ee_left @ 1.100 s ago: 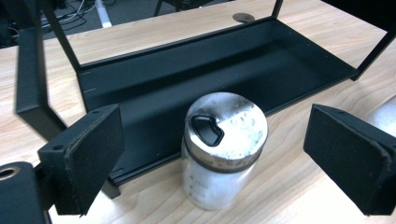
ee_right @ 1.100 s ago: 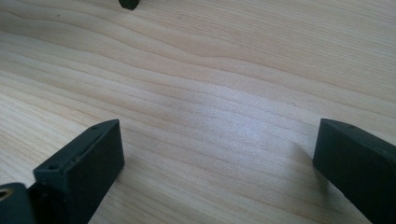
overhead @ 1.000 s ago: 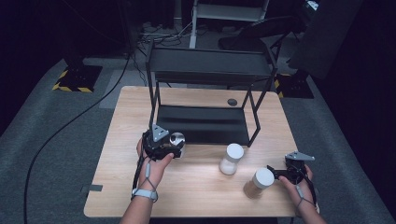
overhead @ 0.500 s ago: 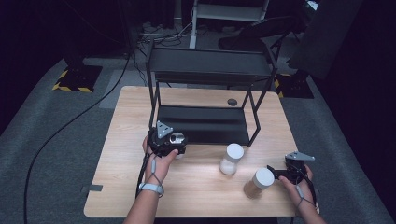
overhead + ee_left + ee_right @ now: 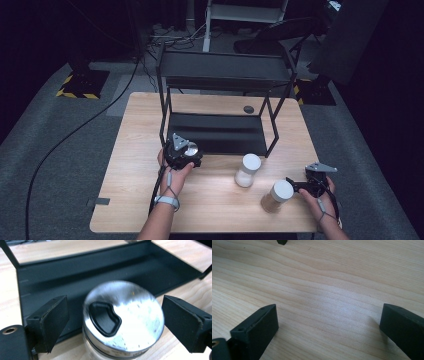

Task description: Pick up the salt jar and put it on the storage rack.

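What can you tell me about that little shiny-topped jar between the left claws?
The jar stands upright on the wooden table, just before the black rack's lower shelf. Its flat round silvery lid has a black kidney-shaped inset; the body below looks clear, though blurred. The left gripper straddles it, jaws open, with gaps on both sides.

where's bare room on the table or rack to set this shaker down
The black metal rack's lower shelf is bare across its width. The light wooden table is free left of the left gripper. It is crowded front right: two white-lidded jars by the right gripper. The silver-lidded glass shaker sits between open jaws.
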